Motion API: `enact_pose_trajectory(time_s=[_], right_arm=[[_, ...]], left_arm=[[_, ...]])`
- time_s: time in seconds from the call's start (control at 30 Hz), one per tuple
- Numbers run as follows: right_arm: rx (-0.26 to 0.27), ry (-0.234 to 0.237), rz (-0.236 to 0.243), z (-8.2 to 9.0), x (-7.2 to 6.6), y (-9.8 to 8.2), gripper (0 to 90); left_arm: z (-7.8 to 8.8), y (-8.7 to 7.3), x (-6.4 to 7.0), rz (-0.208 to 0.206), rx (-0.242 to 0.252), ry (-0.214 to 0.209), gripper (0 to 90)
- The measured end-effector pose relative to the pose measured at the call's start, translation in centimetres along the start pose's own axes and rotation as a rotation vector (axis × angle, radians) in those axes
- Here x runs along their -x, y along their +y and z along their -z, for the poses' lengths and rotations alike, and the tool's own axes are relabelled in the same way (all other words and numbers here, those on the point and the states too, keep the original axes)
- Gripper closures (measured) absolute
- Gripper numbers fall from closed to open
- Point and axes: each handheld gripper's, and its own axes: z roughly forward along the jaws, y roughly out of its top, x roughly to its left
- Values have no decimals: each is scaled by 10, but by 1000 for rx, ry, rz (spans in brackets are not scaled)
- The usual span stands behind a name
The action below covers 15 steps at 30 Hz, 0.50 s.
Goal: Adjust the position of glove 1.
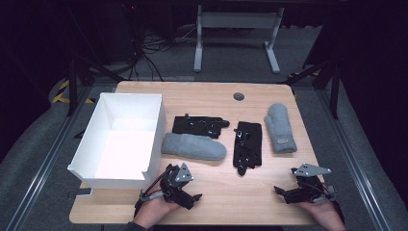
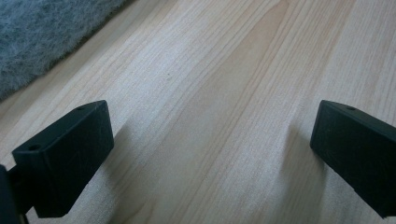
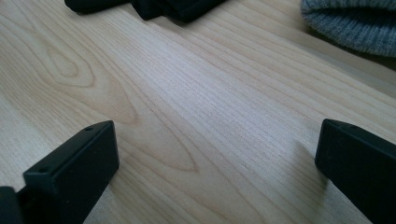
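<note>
The left gripper rested low on the wooden table, jaws spread wide with nothing between them; a grey mitten lay just ahead of it, beside a white box. The right gripper was likewise released and empty, with a black glove ahead to its left and a second grey mitten farther ahead.

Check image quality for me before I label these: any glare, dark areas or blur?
High view: white box floor glares, surroundings nearly black. Left gripper view: grey mitten soft; the jaws cast faint shadows on the table. Right gripper view: black gloves slightly blurred.
</note>
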Motion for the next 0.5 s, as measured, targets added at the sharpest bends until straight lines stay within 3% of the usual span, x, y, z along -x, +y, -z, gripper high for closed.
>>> enact_pose_trajectory(time_s=[0.27,0.5], right_arm=[[2,2,1,0,0,0,0],[-30,-6,-8,0,1,4,7]], left_arm=[[0,0,0,0,0,0,0],[0,0,-1,-4,1,-5,0]])
